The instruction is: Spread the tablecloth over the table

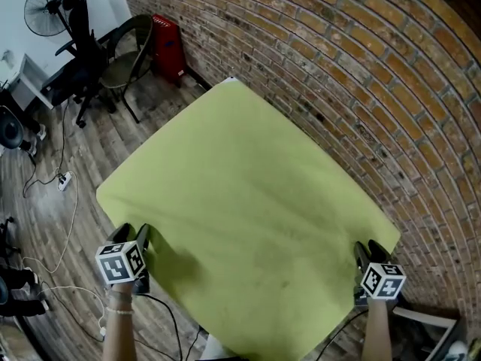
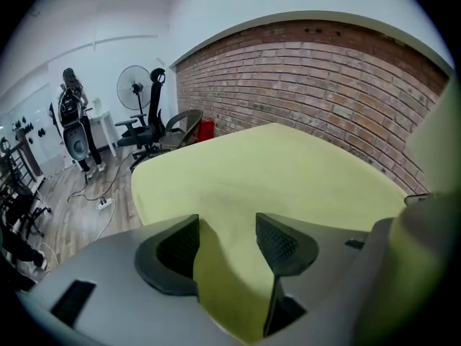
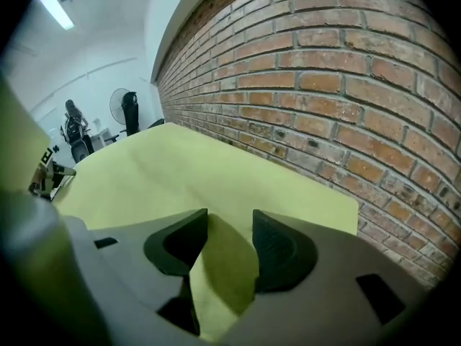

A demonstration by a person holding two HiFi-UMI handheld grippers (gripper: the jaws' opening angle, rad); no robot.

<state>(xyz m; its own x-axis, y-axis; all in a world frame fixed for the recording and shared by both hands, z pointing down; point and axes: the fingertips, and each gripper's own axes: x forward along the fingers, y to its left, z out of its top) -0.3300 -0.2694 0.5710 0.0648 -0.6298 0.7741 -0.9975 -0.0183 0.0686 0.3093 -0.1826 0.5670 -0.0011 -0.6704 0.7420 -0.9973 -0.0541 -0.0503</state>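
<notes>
While you stand at the near side of the bench, the tablecloth (image 1: 240, 194) lies spread flat over it, pale green with only faint creases, and covers the top so fully that none of the bench itself shows. Its far corner reaches toward the brick wall (image 1: 361, 66), and one long edge runs close along that wall. Your left gripper (image 1: 134, 233) sits at the cloth's near-left edge, just beside its left corner, with the marker cube (image 1: 120, 262) facing up at you. Your right gripper (image 1: 370, 250) sits at the near-right edge, just beside the right corner and close to the wall. In the left gripper view, the left gripper's (image 2: 227, 225) fingers (image 2: 277, 244) stand apart, with a raised fold of the cloth's edge running up between them; the pads do not press on it. The right gripper view shows the same for the right gripper (image 3: 230, 222): its fingers (image 3: 281, 247) are spread, a fold of green cloth lies in the gap, and the pads are not closed on it. Off the bench's far-left side, on the wood floor (image 1: 68, 149), you have a black office chair (image 1: 83, 51), a brown chair (image 1: 128, 59), a fan (image 1: 49, 6) and a red box (image 1: 169, 47) against the wall. A white power strip (image 1: 65, 180) with its cord lies on the floor. A person (image 2: 72, 121) stands by the fan in the left gripper view.
</notes>
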